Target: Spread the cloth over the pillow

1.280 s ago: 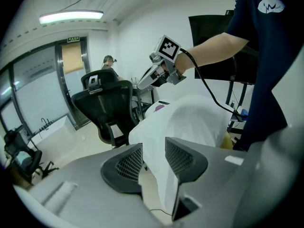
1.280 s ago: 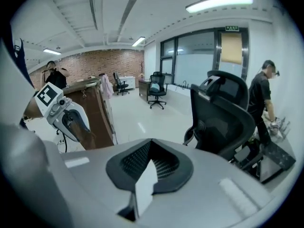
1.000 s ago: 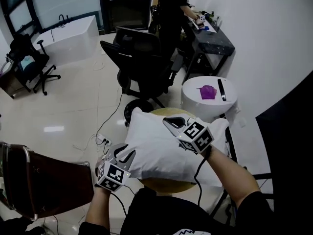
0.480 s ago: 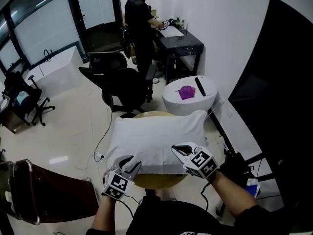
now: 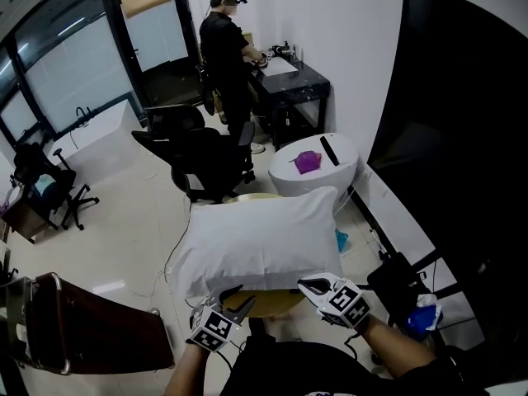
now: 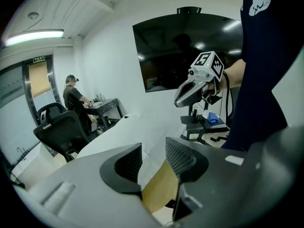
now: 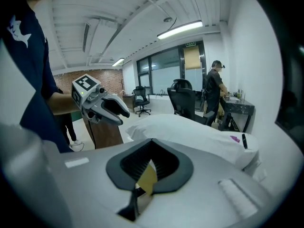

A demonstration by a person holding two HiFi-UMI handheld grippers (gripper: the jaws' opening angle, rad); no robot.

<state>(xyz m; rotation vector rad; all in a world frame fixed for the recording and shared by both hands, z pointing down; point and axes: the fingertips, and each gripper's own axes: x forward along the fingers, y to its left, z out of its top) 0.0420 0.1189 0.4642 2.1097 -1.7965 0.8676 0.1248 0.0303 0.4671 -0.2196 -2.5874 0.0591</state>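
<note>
Left gripper view: left gripper (image 6: pixel 153 159) had its jaws apart, just opening wider, nothing between them.
Right gripper view: right gripper (image 7: pixel 151 167) had its jaws together, empty.
Cloth: white cloth (image 5: pixel 256 238) lay over the hidden pillow on the round wooden table (image 5: pixel 276 302), just beyond both grippers.

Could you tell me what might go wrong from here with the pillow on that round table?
1. The pillow overhangs the small round table on most sides, so a nudge might slide it off.
2. The left gripper, whose fingers have just been opening with nothing between them, and the shut right gripper sit close to the near edge. Either could catch the cloth and drag it askew.
</note>
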